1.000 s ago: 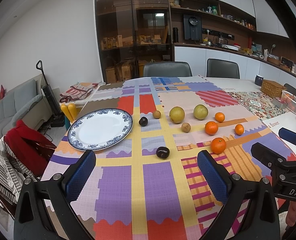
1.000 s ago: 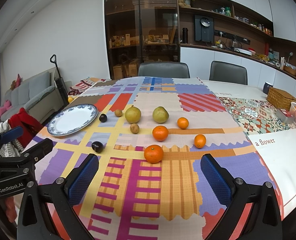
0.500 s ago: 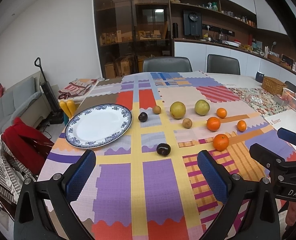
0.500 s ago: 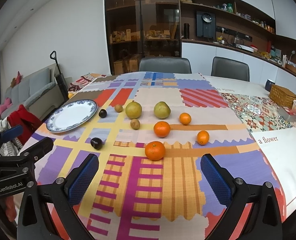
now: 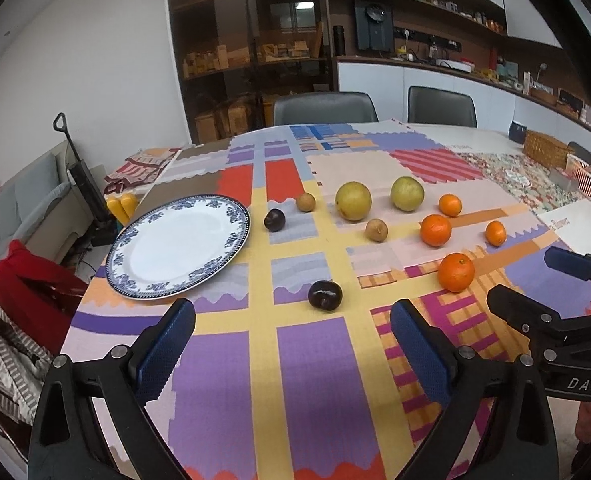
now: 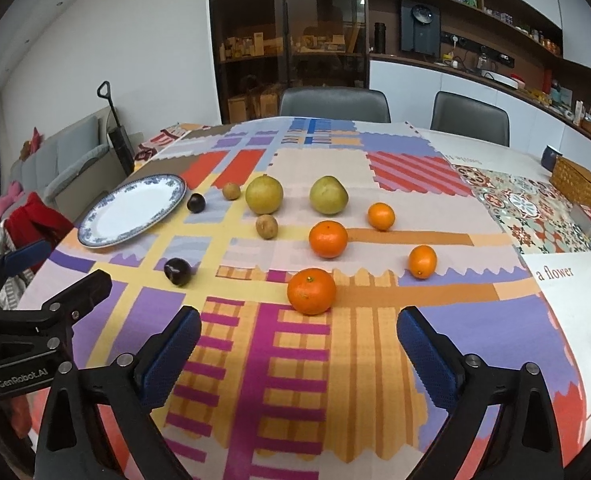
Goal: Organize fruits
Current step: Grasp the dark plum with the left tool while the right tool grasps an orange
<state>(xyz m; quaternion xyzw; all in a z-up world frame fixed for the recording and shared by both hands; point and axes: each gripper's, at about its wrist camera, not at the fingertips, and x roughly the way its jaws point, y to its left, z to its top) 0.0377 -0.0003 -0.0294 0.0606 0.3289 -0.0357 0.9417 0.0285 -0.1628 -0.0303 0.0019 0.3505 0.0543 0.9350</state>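
Note:
A white plate with a blue rim (image 5: 179,248) (image 6: 133,210) lies empty at the table's left. Loose fruit lies to its right: two dark plums (image 5: 325,295) (image 5: 274,219), two small brown fruits (image 5: 376,230) (image 5: 305,202), two yellow-green pears (image 5: 353,201) (image 5: 407,193) and several oranges, the nearest one large (image 5: 456,272) (image 6: 311,291). My left gripper (image 5: 293,344) is open and empty, just short of the near plum. My right gripper (image 6: 299,344) is open and empty, just short of the near orange.
A patchwork cloth (image 5: 255,380) covers the table. A wicker basket (image 6: 577,180) and a wire basket (image 5: 589,179) stand at the far right. Two grey chairs (image 6: 333,104) stand behind the table. A sofa and a red garment (image 5: 27,276) are at the left.
Both grippers have moved forward and lower toward the fruit, which now looks nearer. Both stay open. No fruit has moved.

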